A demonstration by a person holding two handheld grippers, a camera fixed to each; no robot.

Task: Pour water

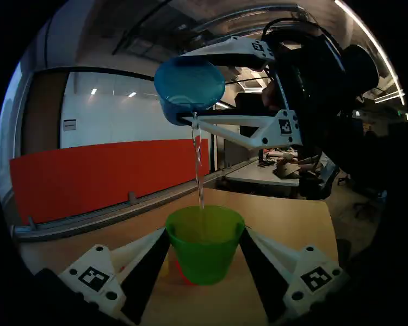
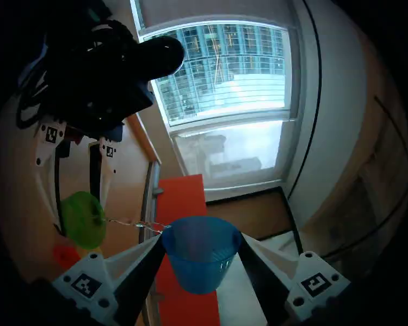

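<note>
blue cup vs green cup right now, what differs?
Pose: blue cup tipped, pouring a water stream; green cup upright, catching it. Height: blue cup held high, green cup low by the table. Holder: blue cup in the right tool, green cup in the left tool. Shared: tapered cups, each clamped in its tool.

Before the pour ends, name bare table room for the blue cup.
Bare wooden tabletop lies behind and right of the green plastic cup, to the far edge. Crowded at its left base: small red and yellow things.

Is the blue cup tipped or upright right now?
Tipped. Water streams from the rim of the blue cup into the green cup below.
</note>
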